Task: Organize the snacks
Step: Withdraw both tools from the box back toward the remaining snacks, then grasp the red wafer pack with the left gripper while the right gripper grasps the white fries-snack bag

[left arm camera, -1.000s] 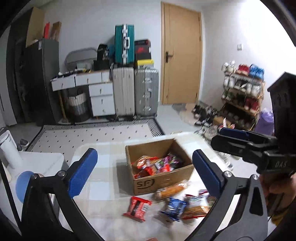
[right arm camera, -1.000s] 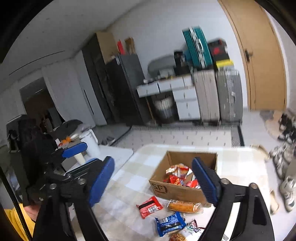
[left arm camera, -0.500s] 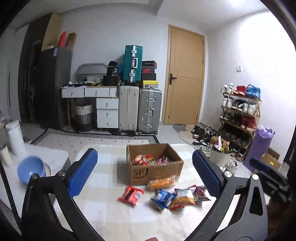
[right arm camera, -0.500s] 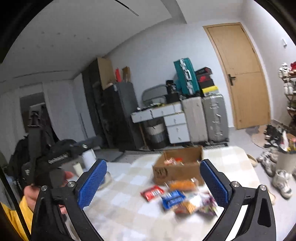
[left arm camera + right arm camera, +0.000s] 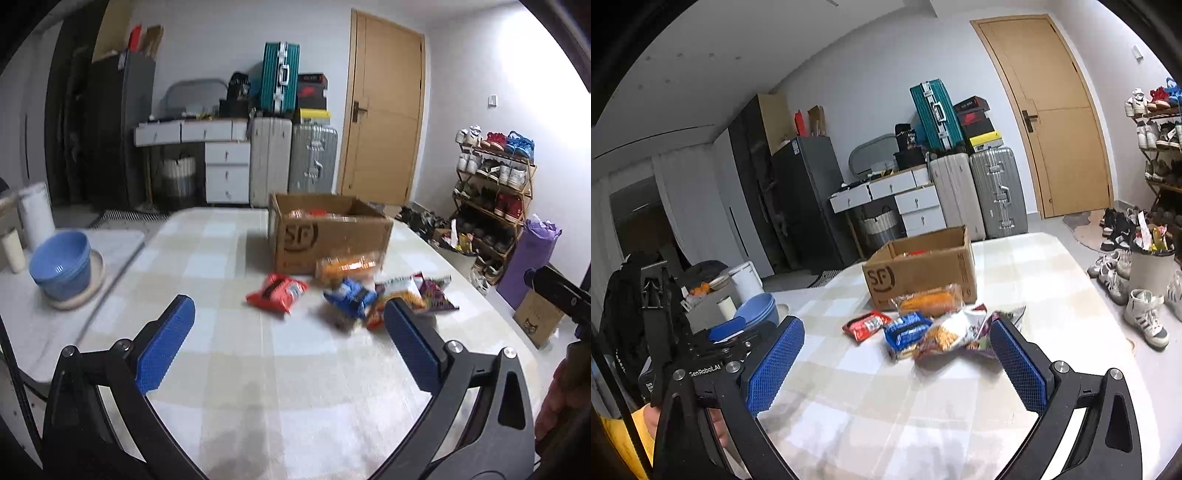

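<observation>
A brown cardboard box (image 5: 332, 236) (image 5: 919, 271) holding some snacks stands on the checked table (image 5: 280, 369). In front of it lie loose packets: a red one (image 5: 277, 291) (image 5: 866, 325), a blue one (image 5: 351, 295) (image 5: 907, 332), an orange one (image 5: 347, 264) (image 5: 929, 299), and a yellow-orange one (image 5: 947, 334) over a purple one (image 5: 434, 293). My left gripper (image 5: 288, 343) is open and empty, low over the table short of the packets. My right gripper (image 5: 897, 362) is also open and empty, just short of the pile.
A stack of blue bowls (image 5: 61, 264) sits on a plate at the left, beside a white canister (image 5: 35, 214). Suitcases (image 5: 293, 158), drawers and a wooden door (image 5: 384, 129) fill the back. A shoe rack (image 5: 491, 177) and loose shoes (image 5: 1145, 314) stand at the right.
Both grippers have come down from a high view over the box to low over the table. The right jaws have spread wider. Nothing was picked up.
</observation>
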`<state>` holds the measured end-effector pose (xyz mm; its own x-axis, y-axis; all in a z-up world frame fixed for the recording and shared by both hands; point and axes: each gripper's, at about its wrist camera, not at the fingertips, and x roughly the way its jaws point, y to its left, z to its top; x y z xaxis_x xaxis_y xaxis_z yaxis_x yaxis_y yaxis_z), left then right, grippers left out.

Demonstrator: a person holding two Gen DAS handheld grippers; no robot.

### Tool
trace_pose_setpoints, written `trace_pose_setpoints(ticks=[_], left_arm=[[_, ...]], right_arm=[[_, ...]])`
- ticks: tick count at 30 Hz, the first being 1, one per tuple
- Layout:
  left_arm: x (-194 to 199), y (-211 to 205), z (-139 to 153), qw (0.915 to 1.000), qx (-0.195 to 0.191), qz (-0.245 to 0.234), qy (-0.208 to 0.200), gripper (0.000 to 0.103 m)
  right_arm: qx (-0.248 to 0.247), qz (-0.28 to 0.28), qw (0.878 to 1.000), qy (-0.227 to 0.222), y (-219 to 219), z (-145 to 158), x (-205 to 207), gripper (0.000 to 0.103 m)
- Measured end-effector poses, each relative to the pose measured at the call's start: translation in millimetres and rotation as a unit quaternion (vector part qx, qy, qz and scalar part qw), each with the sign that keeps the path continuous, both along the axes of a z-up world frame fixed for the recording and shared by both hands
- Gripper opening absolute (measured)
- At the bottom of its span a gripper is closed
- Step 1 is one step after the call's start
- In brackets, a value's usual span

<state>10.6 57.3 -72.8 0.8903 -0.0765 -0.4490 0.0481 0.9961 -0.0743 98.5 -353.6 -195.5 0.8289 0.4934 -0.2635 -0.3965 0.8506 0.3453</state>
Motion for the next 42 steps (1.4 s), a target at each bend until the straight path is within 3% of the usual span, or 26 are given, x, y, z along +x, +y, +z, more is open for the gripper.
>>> trace_pose_setpoints(ticks=[4, 25, 32, 36, 39, 42], left_arm=[[6, -3, -24, 0.9998, -0.006, -0.002, 0.019, 0.102], [64, -10, -58, 0.9955, 0.001, -0.009, 0.094, 0.102], [122, 4, -62, 0.994, 0.014, 0.004, 0.109, 0.102], [173, 1, -64, 0.9889, 0.069, 0.003, 0.131, 0.102], [210, 0, -74, 0.9859, 0.082, -0.023, 0.144, 0.102], [244, 2, -89, 0.98, 0.067, -0.056, 0.179, 0.101]], right_arm=[[-0.001, 0.007, 1.0, 0.008, 5, -10, 2, 0.102], [0.002, 0.03, 0.997, 0.07, 15, -49, 34, 0.102], [0.007, 0.028, 0.996, 0.082, 10, -57, 53, 0.102], [0.016, 0.033, 0.995, 0.097, 8, -65, 66, 0.102], [0.023, 0.043, 0.993, 0.106, 7, -68, 74, 0.102], [0.018, 0.046, 0.994, 0.103, 7, -66, 81, 0.102]])
